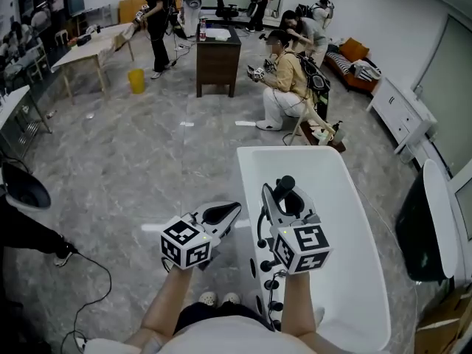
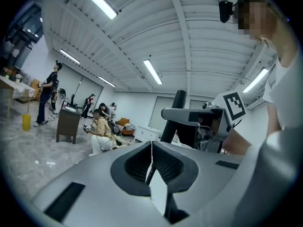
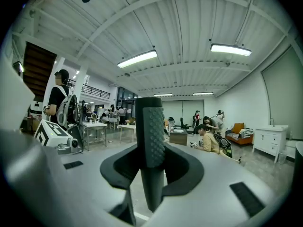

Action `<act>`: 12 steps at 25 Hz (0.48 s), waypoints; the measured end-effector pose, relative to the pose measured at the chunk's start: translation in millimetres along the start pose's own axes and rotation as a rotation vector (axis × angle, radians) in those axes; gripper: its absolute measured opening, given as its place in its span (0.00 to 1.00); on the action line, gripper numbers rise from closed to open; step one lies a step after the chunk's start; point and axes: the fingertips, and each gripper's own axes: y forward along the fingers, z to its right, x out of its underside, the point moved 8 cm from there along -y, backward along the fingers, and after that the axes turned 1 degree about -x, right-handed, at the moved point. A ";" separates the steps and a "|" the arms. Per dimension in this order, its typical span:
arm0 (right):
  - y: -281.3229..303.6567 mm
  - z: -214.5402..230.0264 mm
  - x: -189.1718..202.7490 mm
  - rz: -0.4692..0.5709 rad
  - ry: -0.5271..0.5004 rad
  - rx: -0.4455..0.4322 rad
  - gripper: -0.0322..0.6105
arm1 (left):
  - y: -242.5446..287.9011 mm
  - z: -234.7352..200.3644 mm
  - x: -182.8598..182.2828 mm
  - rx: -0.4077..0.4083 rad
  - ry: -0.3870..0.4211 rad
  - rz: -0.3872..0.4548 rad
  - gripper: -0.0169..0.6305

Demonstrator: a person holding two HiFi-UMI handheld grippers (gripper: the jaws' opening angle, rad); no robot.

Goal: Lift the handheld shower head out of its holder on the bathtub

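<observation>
Two tools were up by the white bathtub [image 1: 341, 220], a smooth, glossy oval shell. From where I stood, the right tool [image 1: 286, 202] [image 3: 150, 167] was clamped on the handheld shower head [image 1: 285, 189] [image 3: 151, 126], a dark upright stem with a dimpled, rubbery grip, held above the tub's rim. Its spray face could not be made out. The left tool [image 1: 234, 209] [image 2: 151, 150] was pinched together on nothing, its pads meeting at a thin seam, over the marbled floor [image 1: 147, 161] beside the tub. Dark fittings [image 1: 271, 290] on the rim were half hidden under the marker cube [image 1: 304, 248].
</observation>
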 end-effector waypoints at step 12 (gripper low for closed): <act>54.8 -78.9 -11.1 0.016 -0.049 -0.208 0.25 | -86.4 -37.9 -2.9 -0.196 -0.012 0.062 0.05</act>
